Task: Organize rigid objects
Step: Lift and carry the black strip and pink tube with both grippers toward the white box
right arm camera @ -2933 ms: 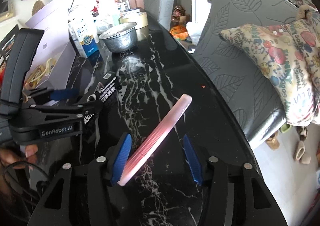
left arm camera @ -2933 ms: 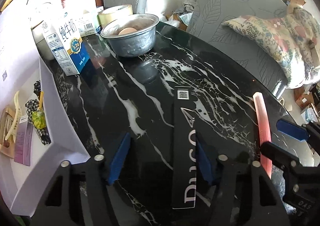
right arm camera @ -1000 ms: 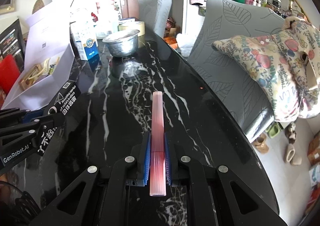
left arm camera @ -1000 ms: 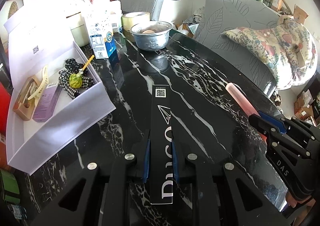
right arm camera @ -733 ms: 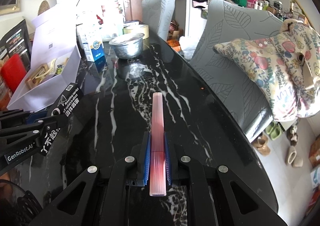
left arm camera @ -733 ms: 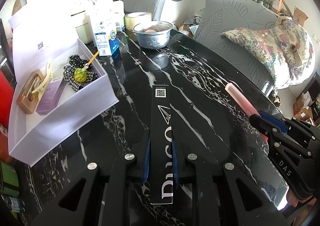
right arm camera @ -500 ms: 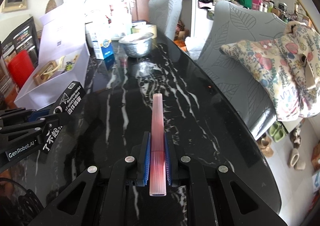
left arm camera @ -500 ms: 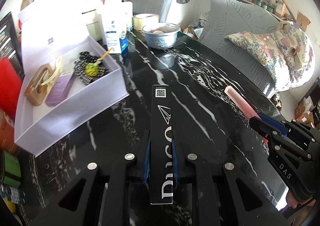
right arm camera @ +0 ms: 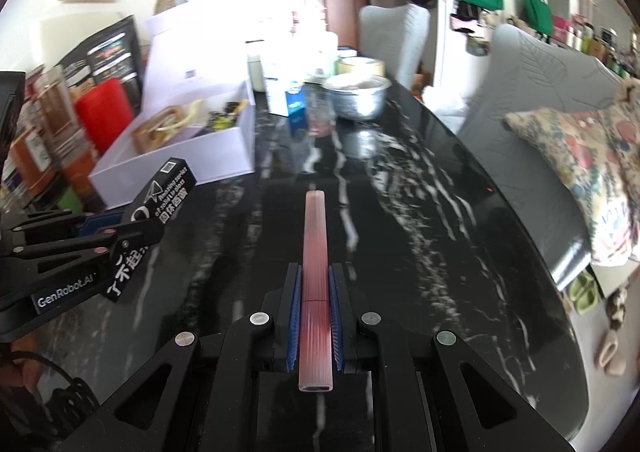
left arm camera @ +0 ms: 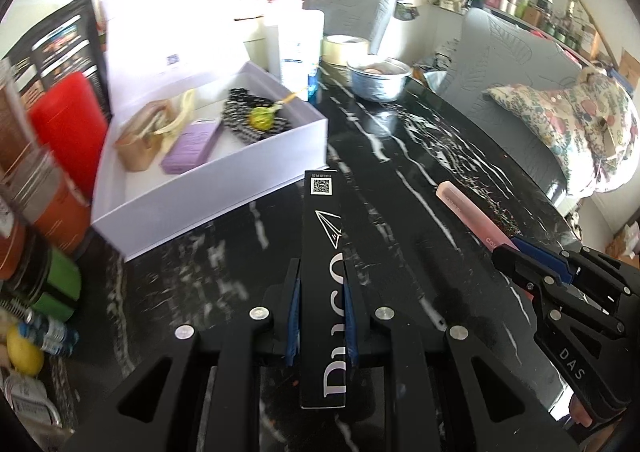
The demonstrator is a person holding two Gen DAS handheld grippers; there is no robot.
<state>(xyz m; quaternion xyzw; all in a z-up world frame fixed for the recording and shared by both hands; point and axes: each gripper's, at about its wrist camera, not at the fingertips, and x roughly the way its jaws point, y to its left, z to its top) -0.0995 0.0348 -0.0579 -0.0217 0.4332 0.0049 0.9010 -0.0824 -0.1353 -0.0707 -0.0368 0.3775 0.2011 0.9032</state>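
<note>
Left gripper (left arm camera: 320, 316) fingers clamped on black box (left arm camera: 323, 252), right gripper (right arm camera: 314, 316) fingers on pink case (right arm camera: 315, 252)

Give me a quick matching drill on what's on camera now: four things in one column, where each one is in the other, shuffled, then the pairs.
Things:
1. black box
2. pink tube
3. purple packet
4. metal bowl

Places:
A. lying in the white box
B. clamped in the right tool
C. standing on the table at its far end
D. clamped in the left tool

Pairs: 1-D, 2-B, 3-A, 4-C
</note>
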